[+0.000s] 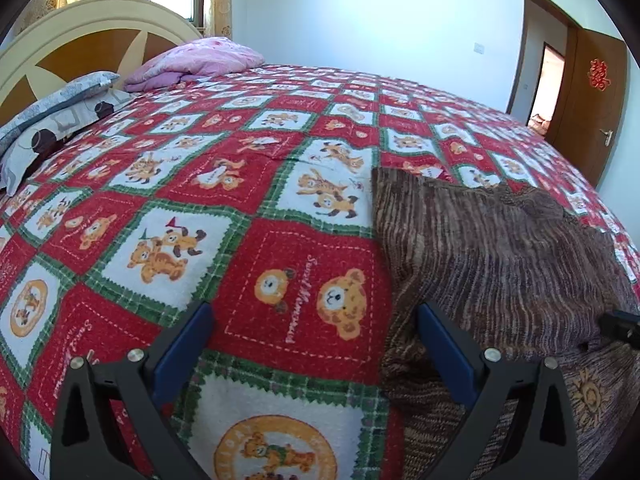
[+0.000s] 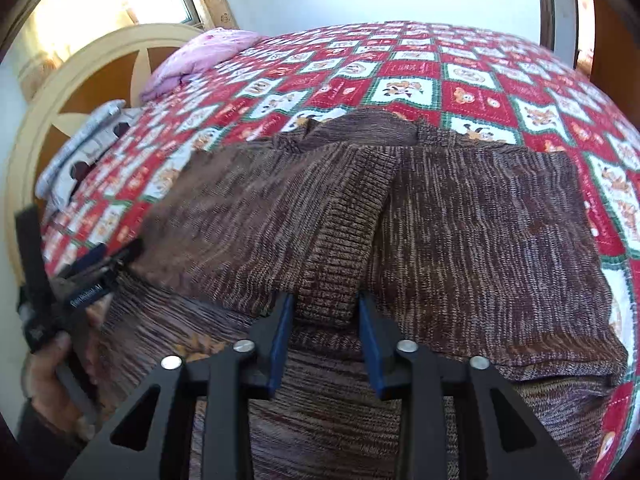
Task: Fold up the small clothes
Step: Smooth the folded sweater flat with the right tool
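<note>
The right gripper [image 2: 325, 312] has its blue pads on either side of a ribbed cuff [image 2: 340, 264], apparently the end of a sleeve folded across the sweater [image 2: 480, 240]. The jaws stand partly closed with the cuff between them, but whether the pads truly press the knit I cannot tell. Beyond this gripper the brown sweater spreads over the bed [image 2: 400, 64], its body to both sides and its neck end farthest away.

The left gripper [image 1: 316, 320] is spread wide and holds nothing. It hovers over the bedspread, with its right finger just at the sweater's [image 1: 500, 248] left edge.

The sweater looks like a soft, thick, fairly light knit. It will likely drape and stretch, not hold a crease, and sag if lifted by one point. The rough ribbing should give good grip and not slip. I judge the cuff and the ribbed hem to be the best holds, being denser and less stretchy than the body. A pinch on the side edge near the left gripper would take a doubled layer, so both layers should move together.
</note>
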`<state>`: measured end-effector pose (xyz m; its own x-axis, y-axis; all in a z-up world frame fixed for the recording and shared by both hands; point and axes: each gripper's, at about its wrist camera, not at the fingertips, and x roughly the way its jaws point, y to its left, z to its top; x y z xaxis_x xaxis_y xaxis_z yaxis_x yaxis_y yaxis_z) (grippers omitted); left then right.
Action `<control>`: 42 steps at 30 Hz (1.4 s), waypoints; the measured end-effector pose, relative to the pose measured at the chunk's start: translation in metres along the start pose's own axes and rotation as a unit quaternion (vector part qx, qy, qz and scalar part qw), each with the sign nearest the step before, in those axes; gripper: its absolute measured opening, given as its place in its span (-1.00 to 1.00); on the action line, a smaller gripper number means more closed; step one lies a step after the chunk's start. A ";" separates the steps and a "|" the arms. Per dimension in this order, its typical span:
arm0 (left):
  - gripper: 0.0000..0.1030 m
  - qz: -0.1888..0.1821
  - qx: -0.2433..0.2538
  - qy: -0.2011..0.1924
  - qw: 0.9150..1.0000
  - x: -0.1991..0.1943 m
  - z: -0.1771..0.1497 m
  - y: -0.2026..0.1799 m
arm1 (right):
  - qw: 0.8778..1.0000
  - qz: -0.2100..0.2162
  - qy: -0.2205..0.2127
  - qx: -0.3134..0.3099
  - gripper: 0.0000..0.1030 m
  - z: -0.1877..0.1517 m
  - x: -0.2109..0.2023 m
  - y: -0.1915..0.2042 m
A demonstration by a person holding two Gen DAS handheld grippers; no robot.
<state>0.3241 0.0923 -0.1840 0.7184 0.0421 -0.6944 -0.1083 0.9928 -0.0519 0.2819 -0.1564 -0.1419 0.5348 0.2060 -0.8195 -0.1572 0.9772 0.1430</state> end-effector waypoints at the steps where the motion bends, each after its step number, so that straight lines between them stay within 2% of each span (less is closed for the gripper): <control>1: 1.00 0.014 0.001 0.001 1.000 0.000 -0.001 -0.001 | 1.000 0.004 0.002 -0.002 -0.50 -0.001 -0.002 0.003; 3: 1.00 0.036 0.003 -0.001 0.999 -0.002 -0.003 -0.002 | 1.000 0.020 0.010 -0.015 -0.58 -0.004 -0.005 0.009; 6: 1.00 0.033 -0.001 -0.001 0.999 -0.001 -0.004 0.000 | 0.999 0.013 0.001 -0.039 -0.57 -0.012 -0.013 0.010; 12: 1.00 0.020 -0.007 0.000 1.000 -0.003 -0.004 0.003 | 1.000 0.021 -0.003 0.008 -0.57 -0.019 -0.019 -0.014; 15: 1.00 0.018 -0.006 0.008 1.000 0.000 -0.003 0.002 | 1.000 0.000 0.003 -0.003 -0.57 -0.024 -0.021 -0.014; 18: 1.00 0.033 0.008 0.018 0.999 0.002 -0.001 -0.004 | 1.000 -0.001 0.004 -0.005 -0.57 -0.032 -0.026 -0.020; 20: 1.00 0.029 0.009 0.026 0.999 0.000 0.000 -0.004 | 1.000 0.000 0.002 0.003 -0.57 -0.036 -0.033 -0.026; 22: 1.00 0.020 0.006 0.030 0.999 -0.008 -0.002 -0.001 | 1.000 -0.013 -0.006 0.004 -0.41 -0.039 -0.042 -0.030; 23: 1.00 0.010 -0.002 0.030 1.000 -0.016 -0.005 0.002 | 1.000 -0.021 -0.014 0.000 -0.18 -0.042 -0.048 -0.031; 24: 1.00 0.005 -0.007 0.026 1.000 -0.022 -0.007 0.003 | 0.999 -0.026 -0.020 -0.004 -0.04 -0.045 -0.052 -0.033; 27: 1.00 0.000 -0.001 0.016 1.000 -0.037 -0.020 0.001 | 0.999 -0.048 -0.009 -0.012 -0.04 -0.053 -0.050 -0.043; 33: 1.00 0.001 0.051 0.007 0.999 -0.055 -0.040 -0.018 | 0.998 -0.052 -0.022 0.000 -0.03 -0.063 -0.051 -0.050; 37: 1.00 -0.008 0.055 0.009 0.998 -0.061 -0.046 -0.021 | 0.997 -0.061 -0.040 -0.020 0.00 -0.070 -0.051 -0.045; 42: 1.00 -0.012 0.058 0.012 0.998 -0.066 -0.053 -0.024 | 0.997 -0.049 -0.061 -0.024 0.01 -0.076 -0.053 -0.047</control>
<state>0.2428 0.0598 -0.1751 0.7024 0.0176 -0.7116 -0.0106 0.9998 0.0143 0.1979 -0.2174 -0.1469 0.6457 0.1165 -0.7546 -0.1360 0.9900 0.0365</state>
